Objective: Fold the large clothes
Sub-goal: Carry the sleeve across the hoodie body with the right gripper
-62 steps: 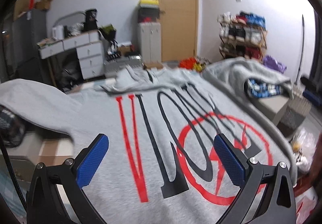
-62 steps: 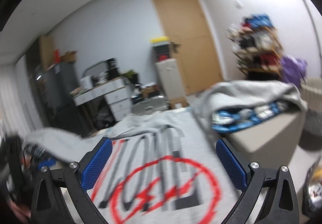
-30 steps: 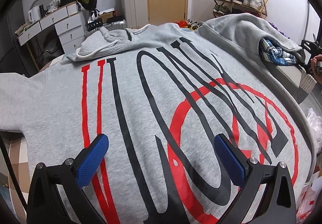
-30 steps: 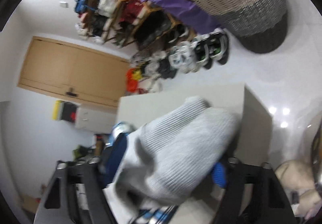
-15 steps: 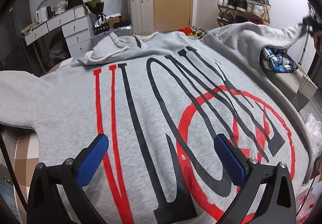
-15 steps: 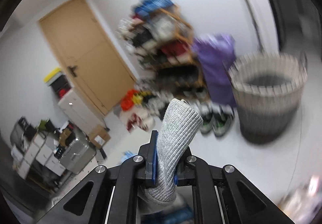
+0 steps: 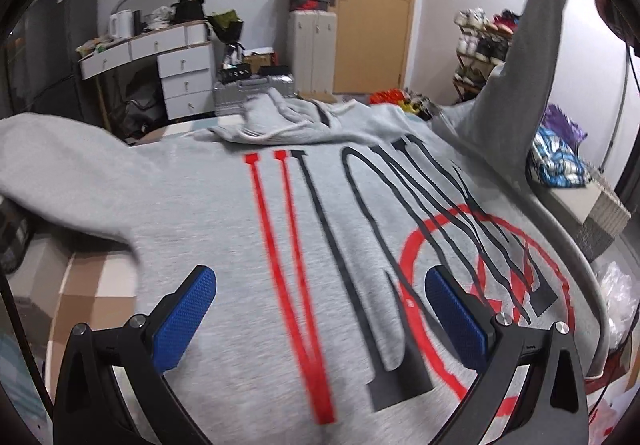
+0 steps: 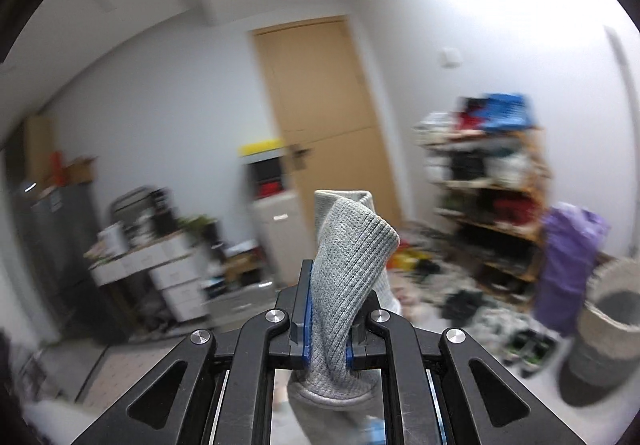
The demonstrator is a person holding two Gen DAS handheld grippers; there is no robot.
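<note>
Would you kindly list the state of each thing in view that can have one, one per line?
Grey hoodie: spread flat, print side up.
Right sleeve: lifted high by its cuff.
Ribbed cuff: pinched between the pads.
Right gripper: shut on the cuff.
Left gripper: open, nothing between its pads, above the hoodie.
Door: closed.
Desk drawers: closed.

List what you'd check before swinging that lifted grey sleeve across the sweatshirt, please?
1. Right tongs clamped on the ribbed cuff: ok.
2. Sleeve lifted clear of the sweatshirt's body: ok.
3. Grey hoodie lying flat, printed side up: ok.
4. Left tongs open, gripping nothing: ok.
5. Other sleeve spread out: not ok, it droops over the edge.
6. Plaid cloth free of the lifted sleeve: cannot tell.
</note>
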